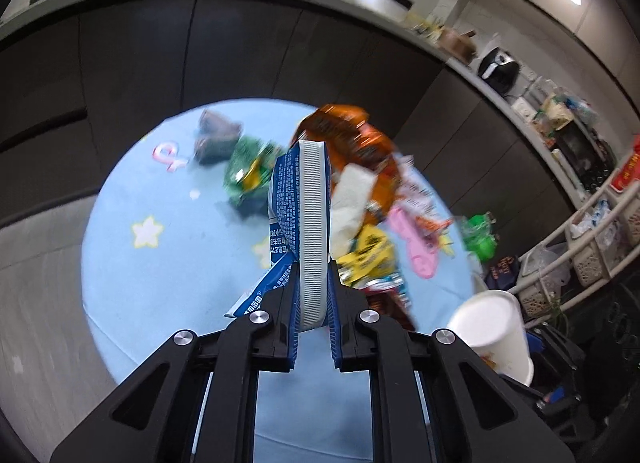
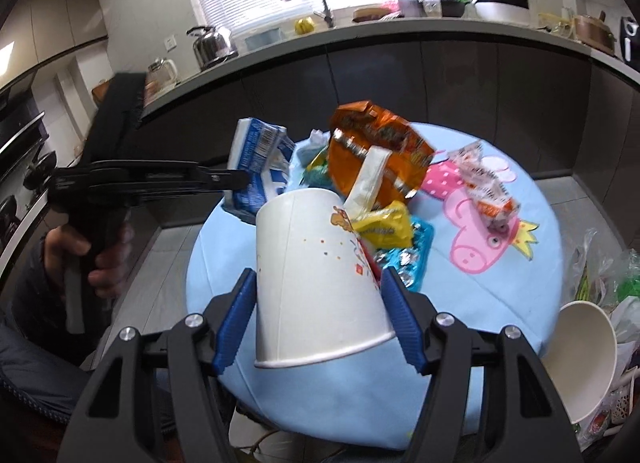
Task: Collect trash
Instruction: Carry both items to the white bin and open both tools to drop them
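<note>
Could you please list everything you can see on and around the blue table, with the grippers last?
Blue-and-white carton: one, held above the table's left side.
Paper cup: one, white with small coloured print, tilted, mouth toward the right wrist camera, held over the near edge.
Orange snack bag: one, on top of the pile at mid-table.
Yellow wrapper: one, in the pile behind the cup.
Green wrapper: one, far side of the table.
Second paper cup: one, white, beside the table at right, on its side.
Round table: one, light blue cloth with pink pig cartoon.
Left gripper: black, blue pads, shut on the carton.
Right gripper: black, blue pads, shut on the cup.
</note>
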The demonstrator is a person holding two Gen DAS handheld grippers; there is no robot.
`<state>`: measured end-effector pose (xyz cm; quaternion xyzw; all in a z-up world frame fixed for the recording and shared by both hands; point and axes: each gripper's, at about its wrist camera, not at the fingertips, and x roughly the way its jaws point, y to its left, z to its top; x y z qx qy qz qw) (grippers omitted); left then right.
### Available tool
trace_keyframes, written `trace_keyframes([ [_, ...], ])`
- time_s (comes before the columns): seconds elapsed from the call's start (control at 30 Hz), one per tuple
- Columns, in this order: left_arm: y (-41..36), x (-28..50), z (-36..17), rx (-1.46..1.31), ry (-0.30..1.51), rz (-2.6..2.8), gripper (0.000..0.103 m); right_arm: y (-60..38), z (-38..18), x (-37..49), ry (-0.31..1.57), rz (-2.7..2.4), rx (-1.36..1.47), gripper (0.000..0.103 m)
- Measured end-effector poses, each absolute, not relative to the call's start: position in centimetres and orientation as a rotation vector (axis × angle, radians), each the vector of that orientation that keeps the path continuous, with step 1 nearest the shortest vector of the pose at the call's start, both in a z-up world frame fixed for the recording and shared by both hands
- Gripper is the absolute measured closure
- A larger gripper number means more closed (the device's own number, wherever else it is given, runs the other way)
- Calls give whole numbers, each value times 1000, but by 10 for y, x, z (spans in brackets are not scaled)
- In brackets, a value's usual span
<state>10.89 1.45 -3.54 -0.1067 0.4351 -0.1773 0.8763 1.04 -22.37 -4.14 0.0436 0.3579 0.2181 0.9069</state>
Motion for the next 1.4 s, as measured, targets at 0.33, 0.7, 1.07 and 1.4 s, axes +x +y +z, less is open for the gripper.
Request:
trace_keyframes([
  [0.33, -69, 98, 23, -182, 818, -641, 92, -306, -22, -9, 646, 223, 164, 38],
  [0.7, -216, 121, -7, -96, 934, -916, 92, -437, -79, -32, 716, -139, 268, 37],
  [1.07, -342, 144, -83, 64, 1097, -1021, 92, -491, -175, -27, 885, -239, 281, 36],
  [1.4, -395, 157, -144, 163, 1216, -996, 92, -503, -218, -5, 984, -226, 275, 33],
])
